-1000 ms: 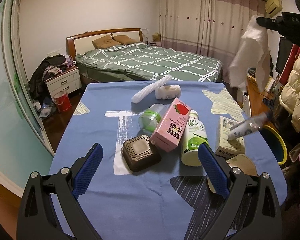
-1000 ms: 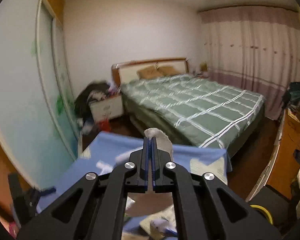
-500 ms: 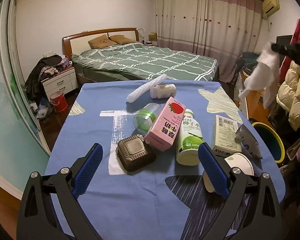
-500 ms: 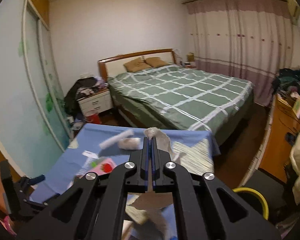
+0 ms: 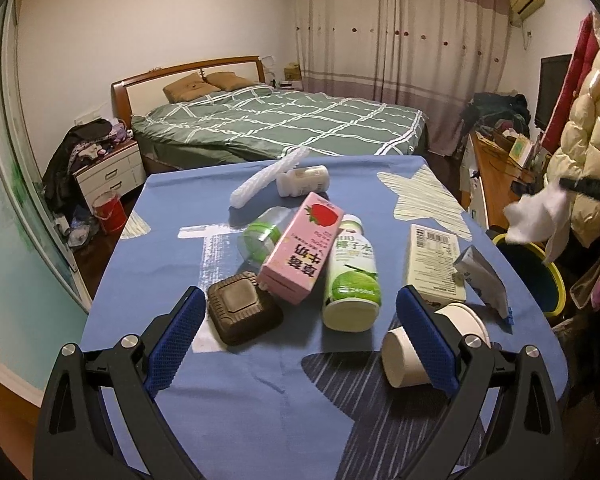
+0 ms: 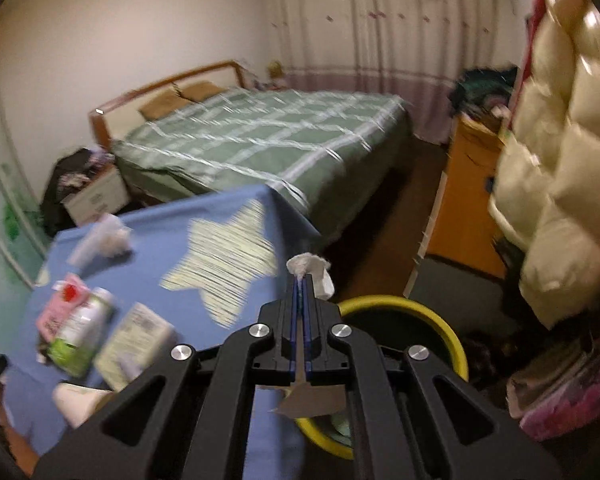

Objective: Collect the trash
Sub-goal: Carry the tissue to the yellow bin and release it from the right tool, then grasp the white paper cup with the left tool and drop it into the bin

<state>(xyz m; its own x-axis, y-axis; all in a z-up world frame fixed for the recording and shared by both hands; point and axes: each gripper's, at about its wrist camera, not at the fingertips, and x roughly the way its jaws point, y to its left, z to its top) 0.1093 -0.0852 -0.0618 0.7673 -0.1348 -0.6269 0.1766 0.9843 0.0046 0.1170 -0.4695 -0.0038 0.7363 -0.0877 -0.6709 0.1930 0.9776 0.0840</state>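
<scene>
The left claw [image 5: 296,320] hangs over the near edge of the counter [image 5: 260,420], its blue ribbed pads spread wide with nothing between them. The counter wears a smooth blue cloth printed with pale scribbled stars. Just beyond the left pad sits a dark, ridged square plastic tub [image 5: 242,314]; by the right pad a white paper cup [image 5: 408,356] lies on its side. Further in, a glossy pink strawberry milk carton [image 5: 302,254] leans across a clear jar with a green band [image 5: 260,236] and touches a white bottle with a green label [image 5: 352,276] lying flat. Toward the right edge lie a cream cardboard box [image 5: 434,260] and a crinkled foil pouch [image 5: 482,278]. Near the far edge rest a white twisted foam stick [image 5: 266,182] and a small white bottle [image 5: 302,180].

The right claw [image 6: 301,284] is pressed together, pinching a soft, crumpled white tissue [image 6: 312,272], held off the right edge above a round yellow-rimmed bin [image 6: 436,328]. Beyond lies a bed with a green checked quilt [image 5: 284,120].
</scene>
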